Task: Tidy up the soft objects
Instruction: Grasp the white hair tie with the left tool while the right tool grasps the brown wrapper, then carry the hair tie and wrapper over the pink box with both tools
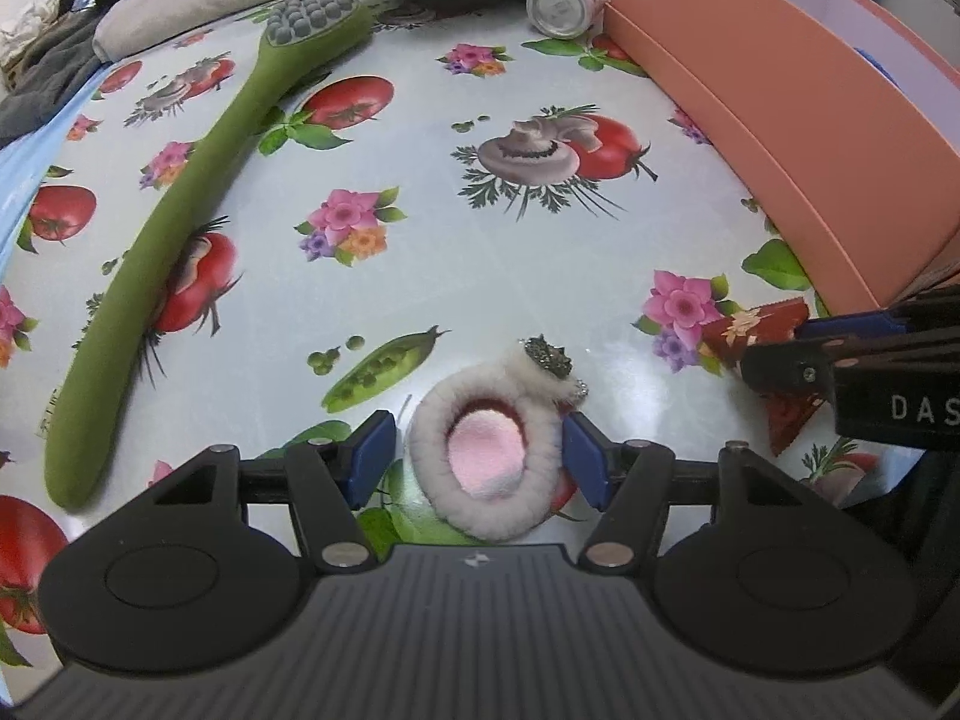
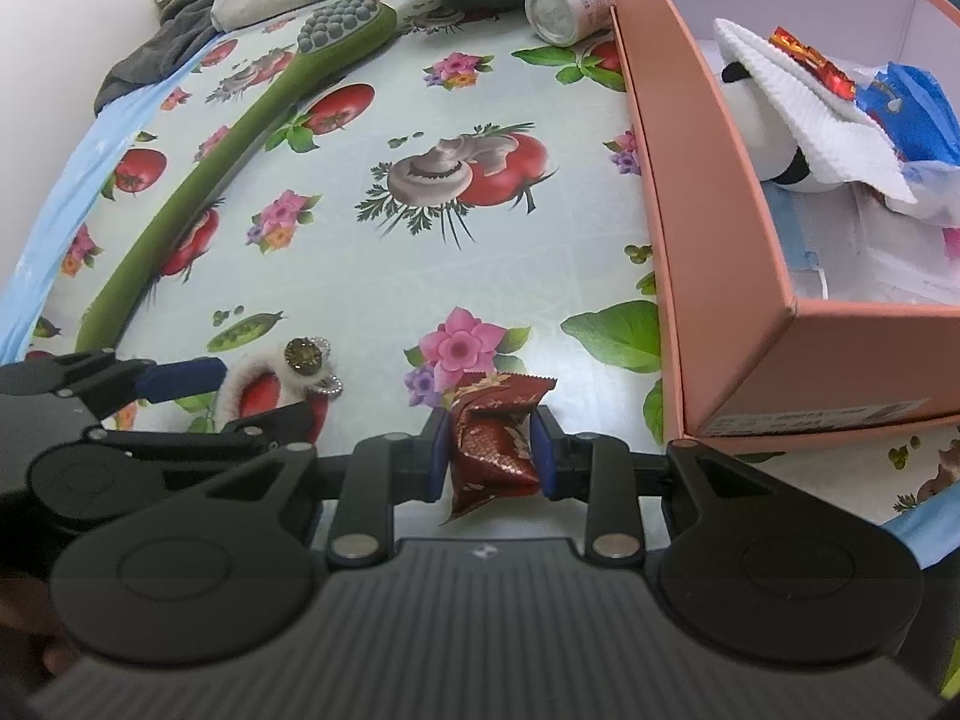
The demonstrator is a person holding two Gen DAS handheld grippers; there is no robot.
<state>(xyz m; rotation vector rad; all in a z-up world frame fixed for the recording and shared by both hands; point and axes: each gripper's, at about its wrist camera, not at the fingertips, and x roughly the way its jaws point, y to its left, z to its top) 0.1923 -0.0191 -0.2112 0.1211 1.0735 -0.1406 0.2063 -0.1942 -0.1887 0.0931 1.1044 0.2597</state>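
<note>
Veggie-print oilcloth covers the desk (image 1: 480,276). Both tools sit low over it: the left tool (image 1: 480,459) is spread wide around a fluffy white scrunchie (image 1: 480,468), pads not squeezing, while the right tool (image 2: 489,450) is pinched on a red snack packet (image 2: 489,444). Over to the right, the pink box (image 2: 726,240) holds a panda plush (image 2: 780,144), white knit cloth (image 2: 834,138) and blue packets (image 2: 918,114).

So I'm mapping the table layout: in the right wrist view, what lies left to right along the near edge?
Left gripper → fluffy scrunchie → red snack packet between the right gripper's jaws → pink box.
</note>
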